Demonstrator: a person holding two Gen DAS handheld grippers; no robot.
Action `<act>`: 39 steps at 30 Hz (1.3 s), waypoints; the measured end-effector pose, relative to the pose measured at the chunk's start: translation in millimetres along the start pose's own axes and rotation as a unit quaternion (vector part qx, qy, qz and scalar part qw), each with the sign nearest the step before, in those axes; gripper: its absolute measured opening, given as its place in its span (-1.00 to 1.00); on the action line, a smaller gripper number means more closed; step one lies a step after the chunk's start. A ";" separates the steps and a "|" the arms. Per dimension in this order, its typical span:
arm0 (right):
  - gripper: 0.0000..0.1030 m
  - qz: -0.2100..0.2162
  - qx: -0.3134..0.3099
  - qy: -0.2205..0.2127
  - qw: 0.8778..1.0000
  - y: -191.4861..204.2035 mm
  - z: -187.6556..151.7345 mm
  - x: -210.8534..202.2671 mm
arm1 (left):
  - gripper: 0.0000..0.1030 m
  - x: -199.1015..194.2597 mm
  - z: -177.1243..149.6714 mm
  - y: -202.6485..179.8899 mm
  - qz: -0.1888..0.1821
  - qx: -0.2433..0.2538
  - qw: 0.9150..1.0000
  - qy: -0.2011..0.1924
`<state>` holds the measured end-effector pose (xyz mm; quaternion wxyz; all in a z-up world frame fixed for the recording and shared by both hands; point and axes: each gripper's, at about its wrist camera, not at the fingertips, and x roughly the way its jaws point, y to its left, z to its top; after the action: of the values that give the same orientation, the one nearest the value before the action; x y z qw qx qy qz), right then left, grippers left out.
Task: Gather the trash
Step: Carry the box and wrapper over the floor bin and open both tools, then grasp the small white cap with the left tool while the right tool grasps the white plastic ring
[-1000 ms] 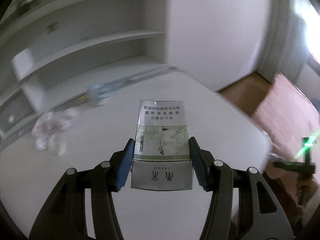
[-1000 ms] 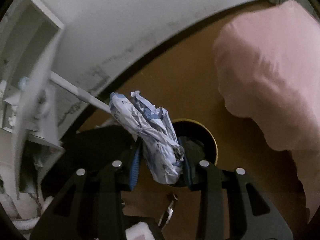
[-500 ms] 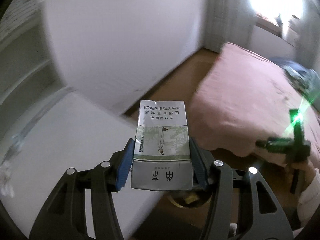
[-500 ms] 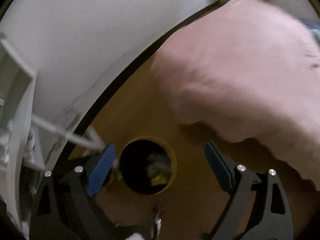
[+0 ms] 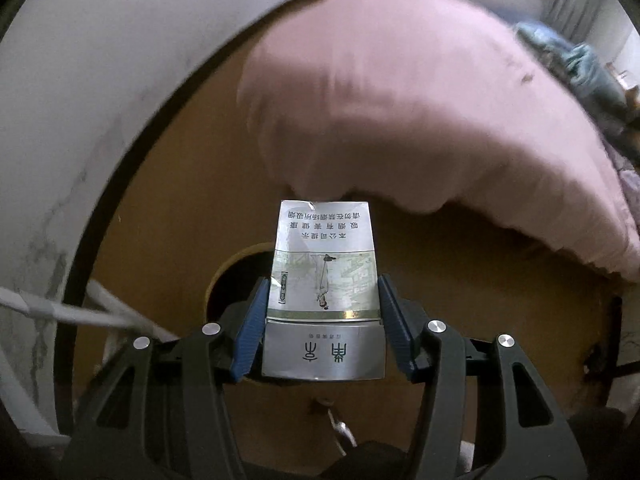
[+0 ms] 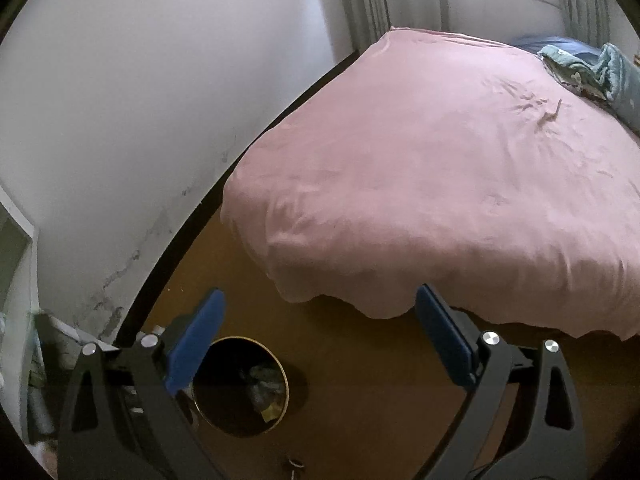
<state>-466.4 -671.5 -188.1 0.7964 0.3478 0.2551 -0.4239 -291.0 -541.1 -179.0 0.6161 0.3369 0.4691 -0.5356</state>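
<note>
Brown floor (image 5: 180, 200) by the pink bed (image 6: 440, 160): left claw (image 5: 323, 332) clamps a silver cigarette pack (image 5: 324, 300) above the bin (image 6: 240, 386); right claw (image 6: 318, 340) gapes empty.

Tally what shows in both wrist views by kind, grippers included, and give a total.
Hand-held grippers: 2, left hand-held gripper, right hand-held gripper
Cigarette packs: 1, cigarette pack
Trash bins: 1, trash bin
Beds: 1, pink bed
Total: 5
</note>
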 end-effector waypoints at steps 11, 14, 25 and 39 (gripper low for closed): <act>0.80 0.002 0.017 0.002 1.000 -2.8 3.4 3.9 | 0.42 86.4 -10.3 32.6 0.003 -0.027 0.998 0.053; 0.80 -0.002 0.017 0.005 1.000 -2.8 2.0 7.0 | 0.80 68.5 -10.2 21.3 0.005 -0.016 1.000 0.015; 0.86 -0.026 0.006 -0.049 0.998 29.8 7.4 -32.4 | 0.82 -176.7 -8.0 12.4 -0.002 0.043 0.973 -0.227; 0.86 0.230 -0.329 -0.036 0.915 419.7 -59.6 -24.7 | 0.87 -346.1 -265.5 332.8 0.379 -0.390 0.814 -0.205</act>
<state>-127.8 -445.9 -66.5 0.9498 0.0998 0.2647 -0.1334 -19.1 -112.0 28.4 0.9319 0.1026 0.3366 -0.0883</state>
